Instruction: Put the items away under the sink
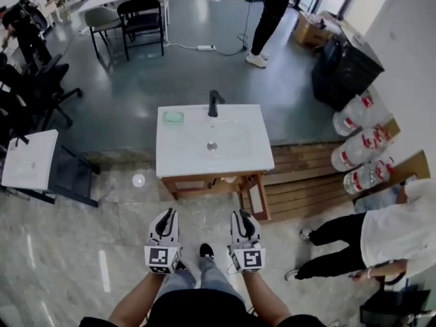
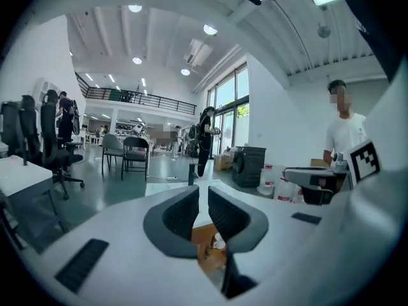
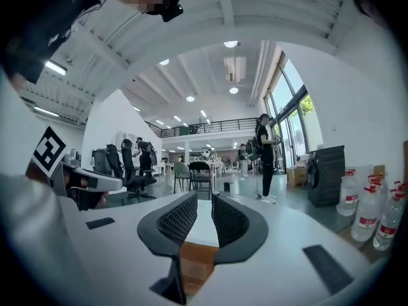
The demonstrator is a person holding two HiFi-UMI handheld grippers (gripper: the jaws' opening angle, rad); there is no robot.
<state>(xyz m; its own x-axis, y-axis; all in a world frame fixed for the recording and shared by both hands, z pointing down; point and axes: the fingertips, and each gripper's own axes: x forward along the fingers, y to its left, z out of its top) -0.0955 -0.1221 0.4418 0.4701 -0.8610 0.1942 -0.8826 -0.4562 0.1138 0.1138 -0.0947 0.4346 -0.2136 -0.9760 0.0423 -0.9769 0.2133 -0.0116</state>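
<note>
The sink unit (image 1: 184, 157) stands ahead of me: a white top with a black faucet (image 1: 214, 103), a drain and a green soap dish (image 1: 173, 116). Beneath it is a wooden cabinet whose right door (image 1: 257, 197) hangs open, with a small white item (image 1: 229, 180) just inside. My left gripper (image 1: 166, 214) and right gripper (image 1: 242, 215) are side by side, low and short of the cabinet. Both are shut and hold nothing. In the left gripper view the left gripper (image 2: 199, 195) points at the cabinet, and the right gripper (image 3: 204, 204) does the same in its own view.
Large water bottles (image 1: 361, 144) lie on a wooden platform (image 1: 306, 176) to the right, behind a black bin (image 1: 344, 67). A person (image 1: 378, 237) crouches at the right. A white table (image 1: 27, 159) and office chairs stand at the left. A small white disc (image 1: 138, 180) lies on the floor.
</note>
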